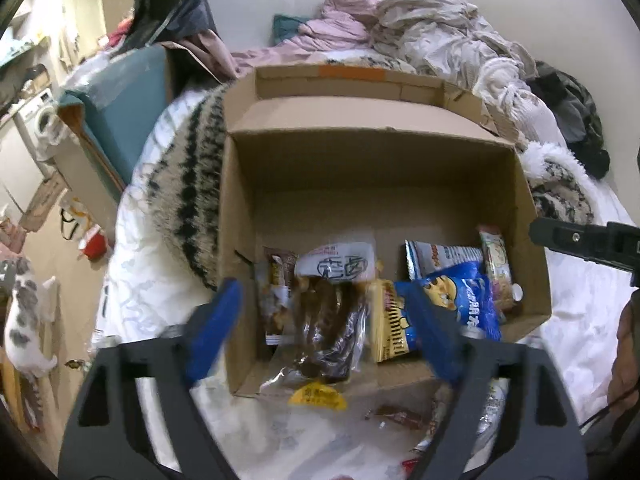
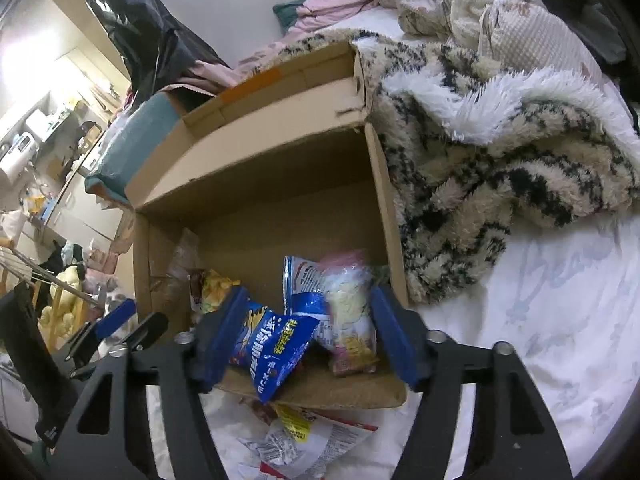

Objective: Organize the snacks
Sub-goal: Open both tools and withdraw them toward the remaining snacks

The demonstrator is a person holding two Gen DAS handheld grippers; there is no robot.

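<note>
A cardboard box (image 1: 532, 216) is set open on the bed (image 2: 540, 360), its low near wall turned toward both grippers so that packets can be dropped straight in. The snacks (image 1: 332, 304) are gathered along that near wall; a few packets (image 2: 296, 436) are left on the bed just outside it. The left gripper (image 1: 324, 328) and the right gripper (image 2: 308, 336) are held above the near wall, fingers apart, nothing clamped.

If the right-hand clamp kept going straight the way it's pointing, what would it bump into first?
Probably the blue snack bag lying over the near edge of the cardboard box, between the open right gripper's fingers. A pale pink-topped packet sits just beside it, so depth is hard to judge.
</note>
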